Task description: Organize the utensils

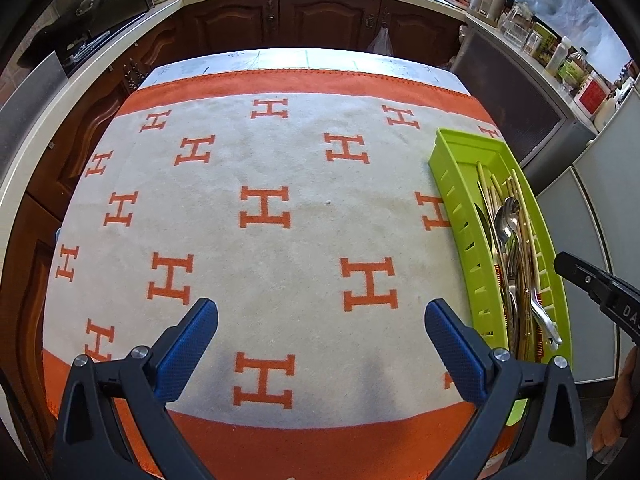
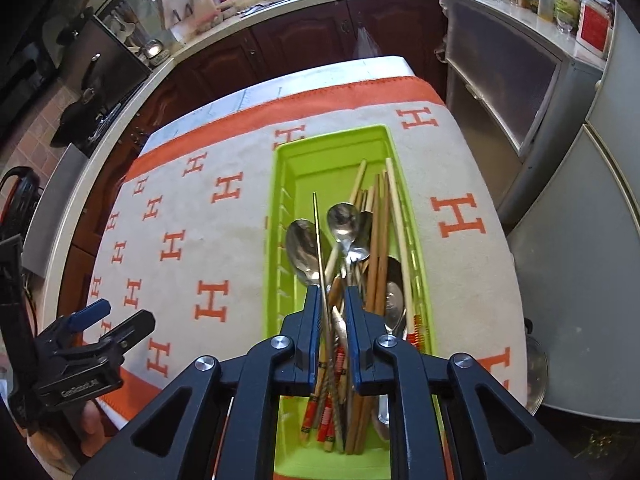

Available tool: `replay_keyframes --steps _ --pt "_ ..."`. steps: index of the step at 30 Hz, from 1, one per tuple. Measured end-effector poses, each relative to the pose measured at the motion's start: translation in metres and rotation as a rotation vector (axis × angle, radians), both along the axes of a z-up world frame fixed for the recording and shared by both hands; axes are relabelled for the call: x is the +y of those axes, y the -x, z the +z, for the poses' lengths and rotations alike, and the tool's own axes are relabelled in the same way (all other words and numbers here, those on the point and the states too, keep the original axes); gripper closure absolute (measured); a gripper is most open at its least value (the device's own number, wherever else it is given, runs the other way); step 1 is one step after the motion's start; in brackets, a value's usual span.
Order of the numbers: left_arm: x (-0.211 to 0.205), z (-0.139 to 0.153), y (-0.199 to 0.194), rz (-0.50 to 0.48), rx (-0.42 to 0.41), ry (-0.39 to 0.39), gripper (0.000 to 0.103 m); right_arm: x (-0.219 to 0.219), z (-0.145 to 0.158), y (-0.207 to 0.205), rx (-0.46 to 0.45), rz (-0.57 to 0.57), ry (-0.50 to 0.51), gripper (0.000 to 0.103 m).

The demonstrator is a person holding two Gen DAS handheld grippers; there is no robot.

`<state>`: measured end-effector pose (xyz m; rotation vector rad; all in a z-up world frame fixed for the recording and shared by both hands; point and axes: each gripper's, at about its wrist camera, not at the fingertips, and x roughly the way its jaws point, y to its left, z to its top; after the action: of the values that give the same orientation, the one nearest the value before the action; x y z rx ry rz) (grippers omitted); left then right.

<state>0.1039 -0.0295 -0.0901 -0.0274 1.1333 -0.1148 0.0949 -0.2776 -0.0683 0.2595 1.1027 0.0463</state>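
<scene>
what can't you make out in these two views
- Right gripper: whether its pads press the thin metal rod between them; right wrist view, the rod's lower end runs behind the gripper frame.
- Near end of the green tray: right wrist view, covered by the gripper; left wrist view, covered by the open left gripper.
- Utensil count: handles overlap in both views.
- Counter bottles: labels too small.
</scene>
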Motion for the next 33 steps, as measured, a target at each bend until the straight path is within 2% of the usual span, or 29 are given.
replay_keyframes --steps 22,33 --pt "0.008 0.043 0.047 0.001 -0.126 -0.025 0.001 0.043 0.057 0.064 -0.119 0.049 -0.043 0.086" --pt "0.023 0.08 0.089 0.036 -0.241 -0.062 0.001 0.067 0.078 0.119 -0.218 0.028 -0.064 0.073"
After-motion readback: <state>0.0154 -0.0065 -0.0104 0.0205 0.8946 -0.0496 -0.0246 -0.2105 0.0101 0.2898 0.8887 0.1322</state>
